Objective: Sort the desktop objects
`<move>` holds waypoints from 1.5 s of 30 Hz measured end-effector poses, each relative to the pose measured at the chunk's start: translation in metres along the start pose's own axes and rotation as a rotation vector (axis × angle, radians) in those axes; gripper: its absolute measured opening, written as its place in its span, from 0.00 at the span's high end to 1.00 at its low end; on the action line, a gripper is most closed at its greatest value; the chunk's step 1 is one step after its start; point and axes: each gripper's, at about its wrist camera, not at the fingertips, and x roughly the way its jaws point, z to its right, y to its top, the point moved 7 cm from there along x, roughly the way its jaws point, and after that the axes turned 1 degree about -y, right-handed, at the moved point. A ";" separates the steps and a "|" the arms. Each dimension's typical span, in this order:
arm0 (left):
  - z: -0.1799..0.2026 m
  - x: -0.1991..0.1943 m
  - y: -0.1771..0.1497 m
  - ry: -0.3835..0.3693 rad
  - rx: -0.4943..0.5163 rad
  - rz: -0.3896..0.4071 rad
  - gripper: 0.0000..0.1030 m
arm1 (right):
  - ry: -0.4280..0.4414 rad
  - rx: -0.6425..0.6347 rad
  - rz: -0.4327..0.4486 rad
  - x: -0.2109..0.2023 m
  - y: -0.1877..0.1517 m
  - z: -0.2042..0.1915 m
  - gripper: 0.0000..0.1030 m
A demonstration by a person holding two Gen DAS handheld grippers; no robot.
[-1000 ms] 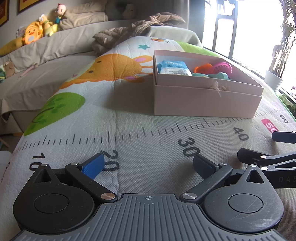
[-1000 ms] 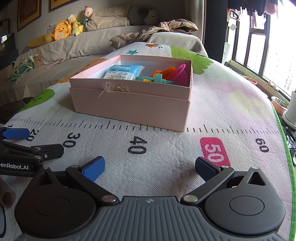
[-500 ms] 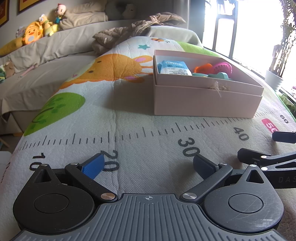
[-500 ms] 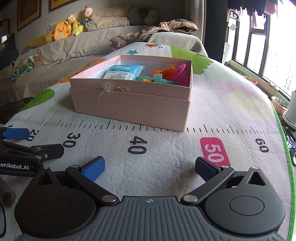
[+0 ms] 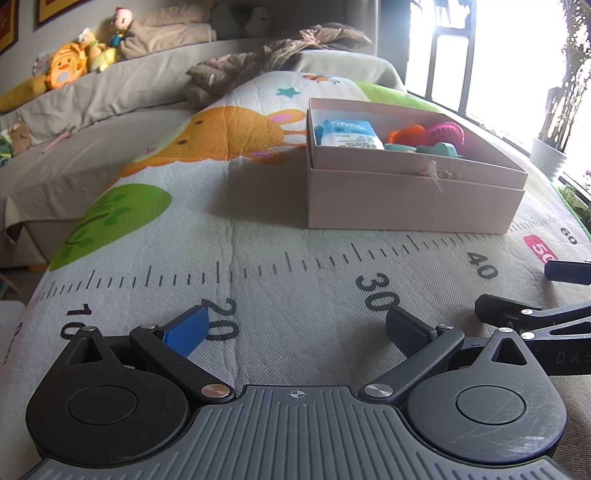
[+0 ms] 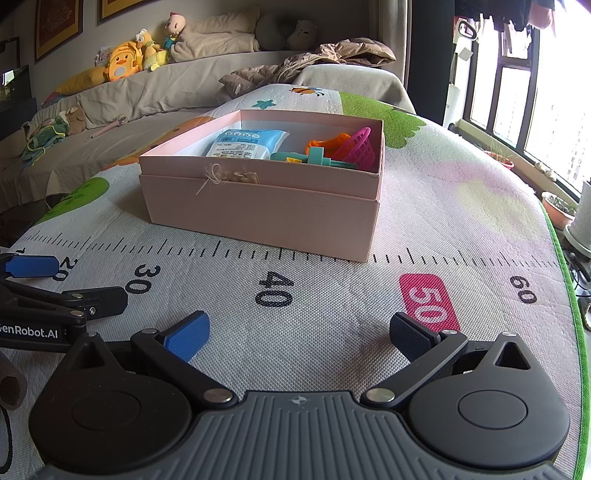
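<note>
This is a lived-in home, a family sitting room by the look of it. A long sofa [image 6: 155, 92] under a beige cover runs along the wall, with stuffed toys [image 6: 122, 66] lined up on its back and a brown jacket [image 6: 314, 62] dumped at one end. Framed pictures [image 6: 57, 26] hang above. A child's play mat [image 6: 461, 206] with cartoon animals is spread out, and potted plants [image 6: 559, 212] stand by the window [image 6: 532, 81].

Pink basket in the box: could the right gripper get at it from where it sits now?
Probably yes. The right gripper is open and empty, and the mat ahead is bare. The pink box has no lid, and the pink basket leans at its near right corner, so coming over the wall looks workable.
</note>
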 end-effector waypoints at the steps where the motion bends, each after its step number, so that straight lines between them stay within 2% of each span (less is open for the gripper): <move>1: 0.000 0.000 -0.001 0.007 -0.004 -0.002 0.00 | 0.000 0.000 0.000 0.000 0.000 0.000 0.00; 5: 0.000 -0.005 -0.005 0.029 -0.022 -0.005 0.00 | 0.000 0.000 0.000 0.000 0.000 0.000 0.00; 45: 0.001 -0.007 -0.005 0.022 -0.029 -0.001 0.00 | 0.000 0.000 0.000 0.000 0.000 0.000 0.00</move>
